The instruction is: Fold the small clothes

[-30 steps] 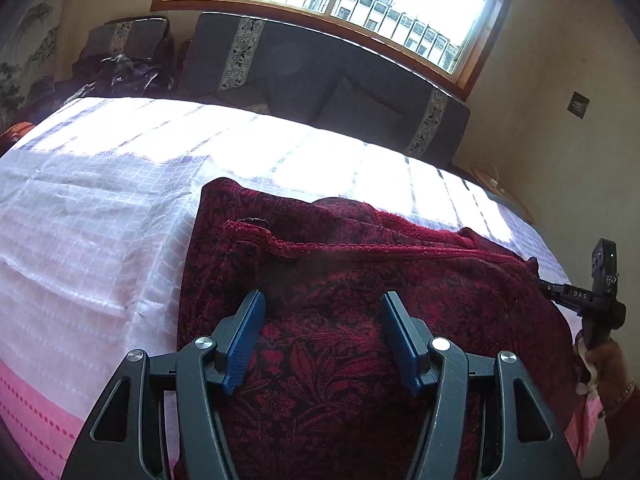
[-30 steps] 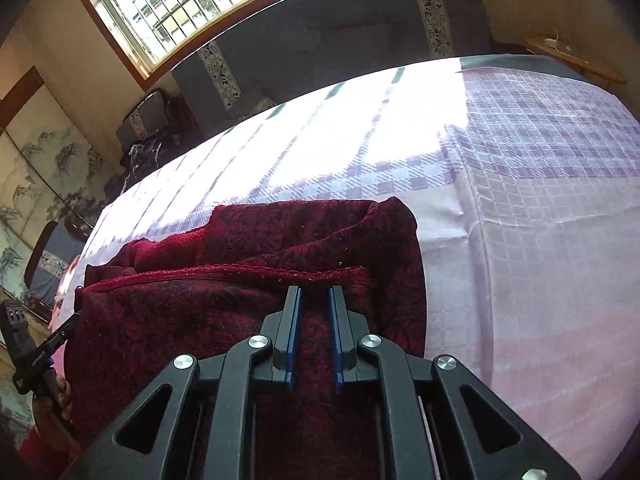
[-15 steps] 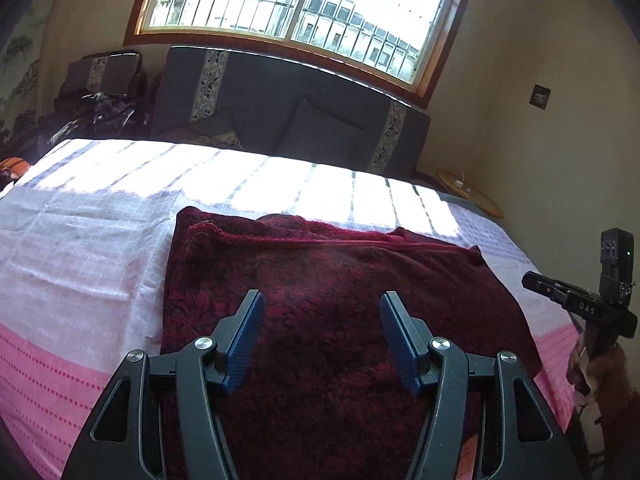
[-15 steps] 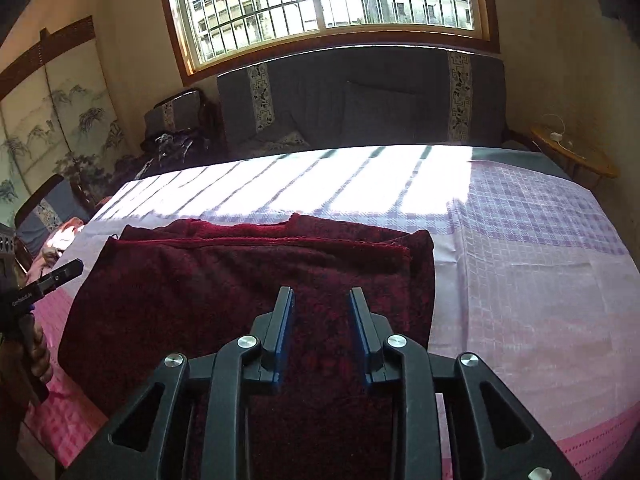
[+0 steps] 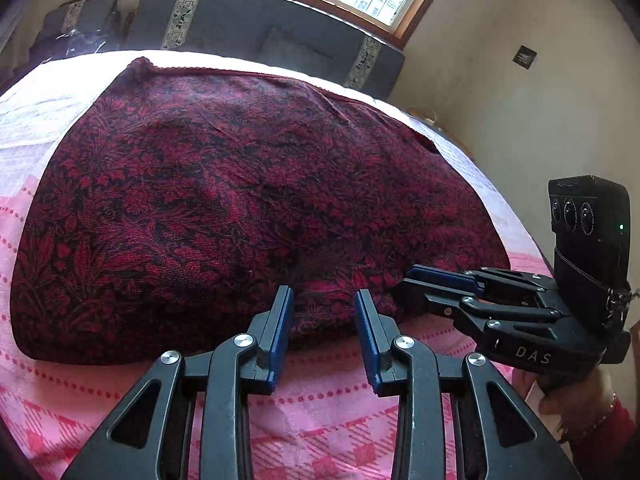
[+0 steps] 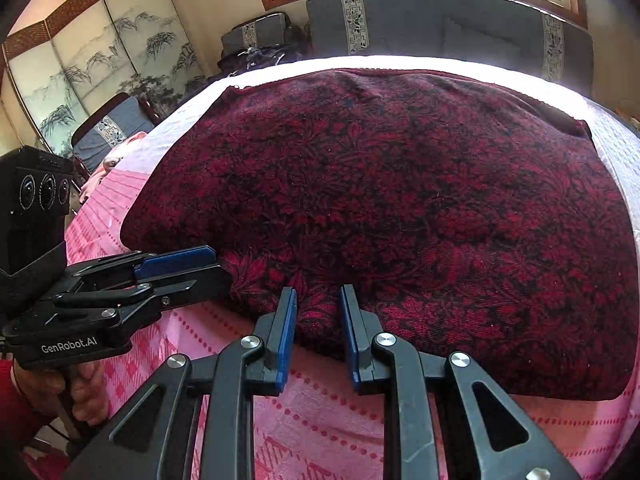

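A dark red garment with a black floral pattern [image 5: 240, 184] lies folded flat on the bed; it also fills the right wrist view [image 6: 400, 200]. My left gripper [image 5: 323, 304] is open, its blue pads either side of the garment's near folded edge. My right gripper [image 6: 318, 300] is open too, narrower, straddling the same near edge. Each gripper shows in the other's view, close beside: the right one [image 5: 436, 280] at the garment's near right, the left one [image 6: 188, 264] at its near left.
The bed carries a pink and white checked sheet [image 5: 328, 412]. A dark grey sofa [image 5: 256, 28] stands under the window behind the bed. A painted folding screen [image 6: 92, 68] and a chair [image 6: 108, 128] stand at the left. A wall is at the right.
Both grippers have dropped down and pulled back to the garment's near edge, close together. The left jaws have narrowed; the right jaws have opened from shut.
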### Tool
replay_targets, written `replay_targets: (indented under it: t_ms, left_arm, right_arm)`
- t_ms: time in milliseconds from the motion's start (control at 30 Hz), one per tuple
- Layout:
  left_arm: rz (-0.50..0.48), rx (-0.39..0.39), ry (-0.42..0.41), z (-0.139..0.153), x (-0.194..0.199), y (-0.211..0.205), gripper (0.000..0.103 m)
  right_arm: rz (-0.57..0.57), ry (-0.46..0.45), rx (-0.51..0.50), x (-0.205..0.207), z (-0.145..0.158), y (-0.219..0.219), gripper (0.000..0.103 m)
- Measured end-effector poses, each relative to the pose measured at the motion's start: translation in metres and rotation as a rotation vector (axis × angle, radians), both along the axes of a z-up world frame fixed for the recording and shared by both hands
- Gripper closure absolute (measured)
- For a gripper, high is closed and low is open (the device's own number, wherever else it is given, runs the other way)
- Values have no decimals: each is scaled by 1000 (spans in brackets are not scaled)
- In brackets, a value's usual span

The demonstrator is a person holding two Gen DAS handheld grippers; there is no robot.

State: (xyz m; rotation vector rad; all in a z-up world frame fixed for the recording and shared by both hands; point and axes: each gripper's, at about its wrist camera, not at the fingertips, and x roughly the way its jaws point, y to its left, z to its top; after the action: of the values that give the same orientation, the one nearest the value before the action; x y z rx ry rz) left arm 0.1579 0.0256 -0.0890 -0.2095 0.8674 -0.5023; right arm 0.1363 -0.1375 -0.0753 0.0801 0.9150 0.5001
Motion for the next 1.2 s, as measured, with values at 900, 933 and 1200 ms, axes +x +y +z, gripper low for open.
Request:
replay_targets:
  t_ms: [900,933,1200]
  left_arm:
    - [171,47,-42,22,33,81,48]
    - [180,32,-13,15,36,85,48]
    - [166,53,-69,14,29,81,48]
  right_arm:
    - [-386,-82,-15,58,38,-151,80]
    - [-385,-56,-32,68,29,-151,81]
    - [-391,-119,-99,68,0,-143,87]
